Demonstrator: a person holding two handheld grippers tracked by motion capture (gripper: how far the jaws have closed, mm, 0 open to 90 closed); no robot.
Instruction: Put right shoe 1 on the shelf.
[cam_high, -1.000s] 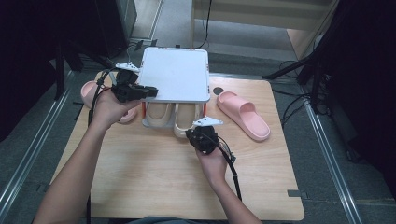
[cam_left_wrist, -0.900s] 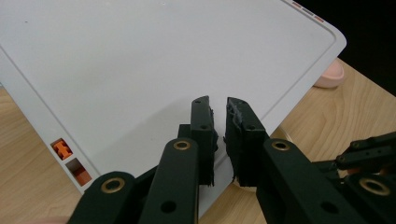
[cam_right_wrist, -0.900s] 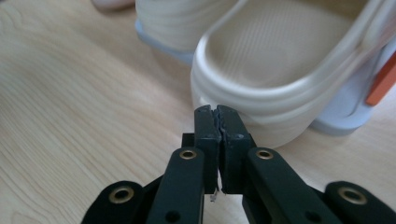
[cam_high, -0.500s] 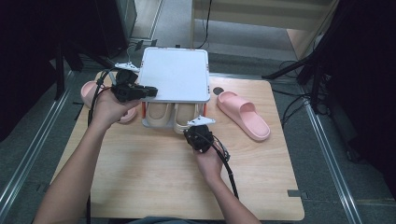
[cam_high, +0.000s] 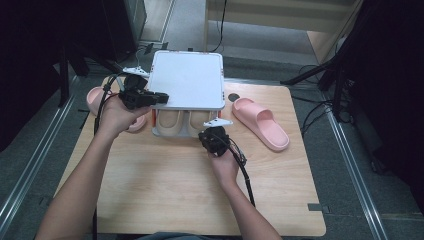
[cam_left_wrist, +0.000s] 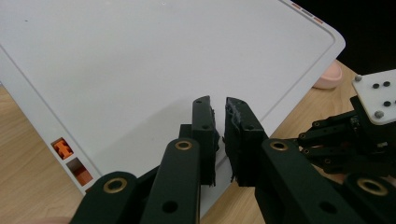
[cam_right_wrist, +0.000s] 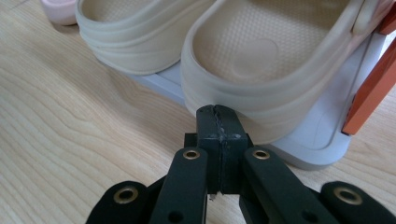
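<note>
My right fingers (cam_right_wrist: 219, 122) are clenched tight together with nothing between them, their tips just at the rounded heel of the nearer beige clog (cam_right_wrist: 280, 70), low in the middle of the right gripper view; whether they actually touch the rubber I cannot tell. That clog sits beside a second beige clog (cam_right_wrist: 135, 23) on the lower level of a small white rack (cam_high: 187, 80), which stands at the upper middle of the wooden tabletop (cam_high: 165, 185) in the high view. My left fingers (cam_left_wrist: 219, 135) are nearly closed, a thin slit left between them, and they lie over the near edge of the rack's flat white top; I cannot tell whether they pinch that edge. In the high view my left gripper (cam_high: 157, 97) is at the rack's left side and my right gripper (cam_high: 212, 135) at its front. One pink slipper (cam_high: 260, 122) lies to the right of the rack, another pink slipper (cam_high: 95, 97) to its left.
</note>
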